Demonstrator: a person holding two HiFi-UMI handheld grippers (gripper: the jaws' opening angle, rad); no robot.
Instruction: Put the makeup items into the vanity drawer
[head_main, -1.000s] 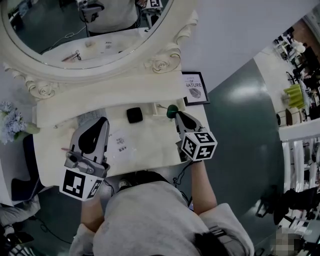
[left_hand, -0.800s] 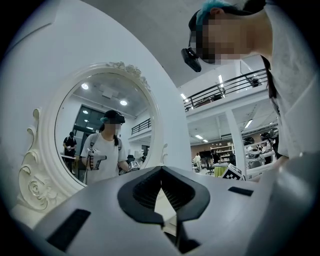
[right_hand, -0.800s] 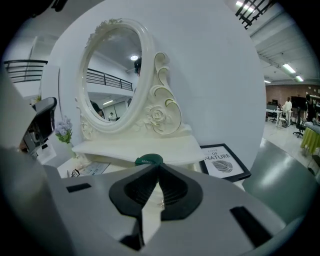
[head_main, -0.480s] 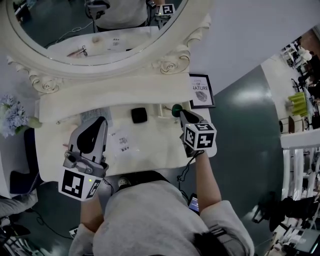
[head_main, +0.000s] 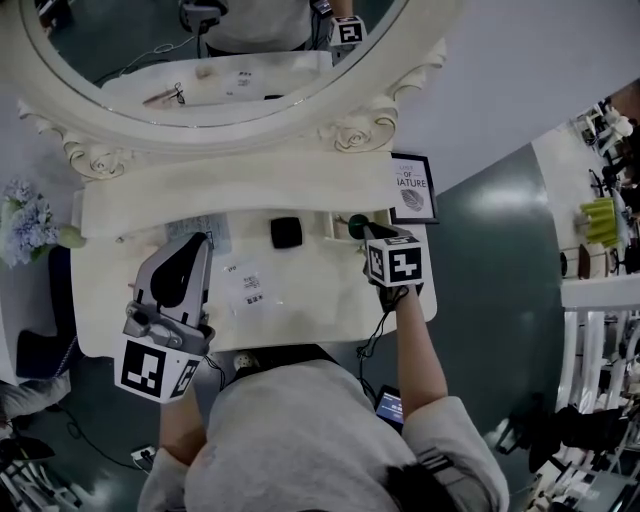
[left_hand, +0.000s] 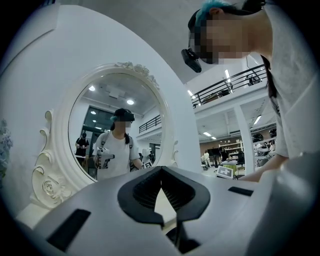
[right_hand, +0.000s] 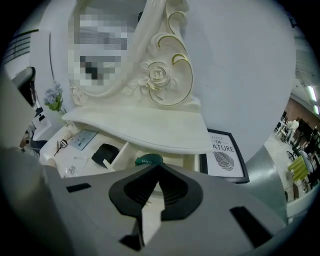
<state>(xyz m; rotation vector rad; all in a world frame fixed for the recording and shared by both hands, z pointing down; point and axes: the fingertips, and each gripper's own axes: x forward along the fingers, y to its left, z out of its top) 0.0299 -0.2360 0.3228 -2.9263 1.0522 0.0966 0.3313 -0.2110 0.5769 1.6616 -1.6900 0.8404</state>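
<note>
From above the person, the head camera looks steeply down on the whole tabletop (head_main: 320, 310), with the oval mirror (head_main: 200, 60) at its top edge and the left tool (head_main: 200, 245) and right tool (head_main: 365, 232) below. The left tool's camera rides low and faces level, straight at that mirror, which fills much of its view — a part it shares with the head view. The right tool's camera tilts down, close to the tabletop's back right corner — it shares the framed print (right_hand: 223, 155), black compact (right_hand: 105, 154) and green item (right_hand: 149, 160) with the head view.

Oval mirror (head_main: 200, 60), framed print (head_main: 412, 188), flowers (head_main: 25, 222)
</note>
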